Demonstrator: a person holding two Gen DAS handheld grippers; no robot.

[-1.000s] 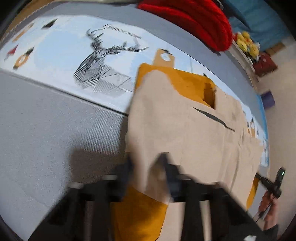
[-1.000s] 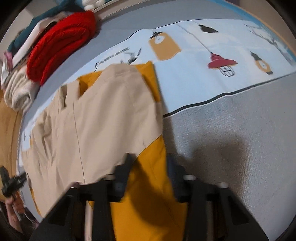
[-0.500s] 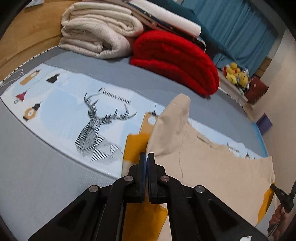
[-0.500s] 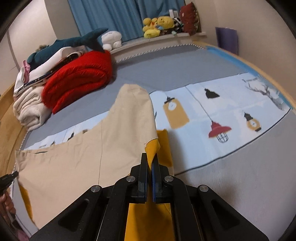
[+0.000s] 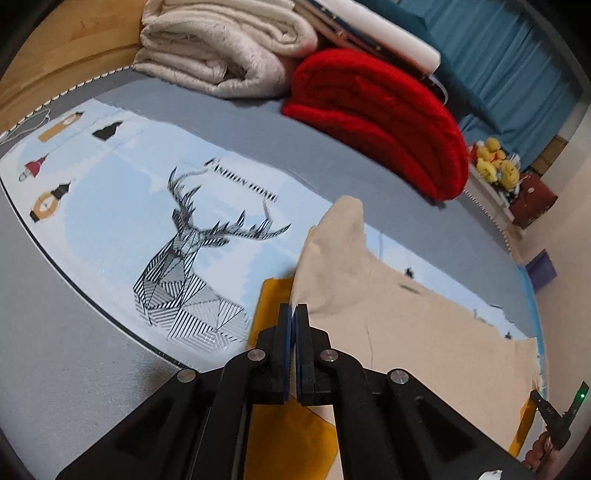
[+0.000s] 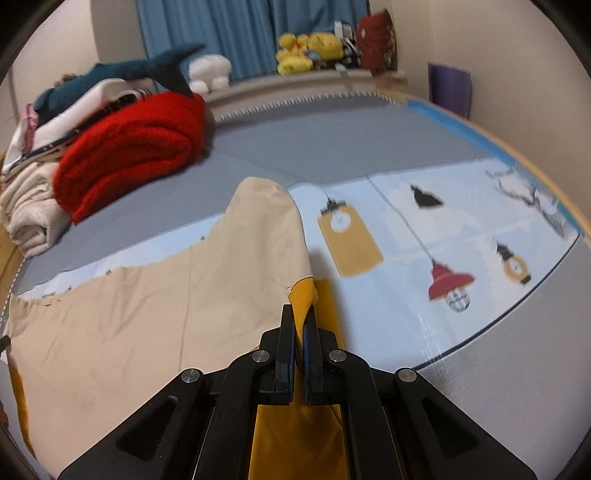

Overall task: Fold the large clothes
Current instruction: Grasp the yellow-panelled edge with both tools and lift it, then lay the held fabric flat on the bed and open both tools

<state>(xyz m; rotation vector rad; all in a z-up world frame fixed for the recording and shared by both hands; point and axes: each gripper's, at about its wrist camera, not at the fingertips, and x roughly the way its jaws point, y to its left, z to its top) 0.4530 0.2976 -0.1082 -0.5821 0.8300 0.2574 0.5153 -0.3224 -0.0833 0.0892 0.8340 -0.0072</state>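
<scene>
Large beige-and-mustard cloth garment (image 5: 406, 332) lies spread on bed, over pale blue printed sheet (image 5: 110, 206) with deer and lantern drawings. Near edge lifted at both ends into peaks. My left claw (image 5: 294, 314) pinched tight on beige edge; my right claw (image 6: 299, 317) has just been closing and now clamps mustard corner (image 6: 304, 295) of garment. Grey mattress cover (image 6: 332, 140) beyond sheet. Folded red blanket (image 6: 129, 147) and cream folded bedding (image 5: 221, 48) stacked at far side. Yellow plush toys (image 6: 310, 51) on ledge before blue curtain (image 6: 221, 29).
</scene>
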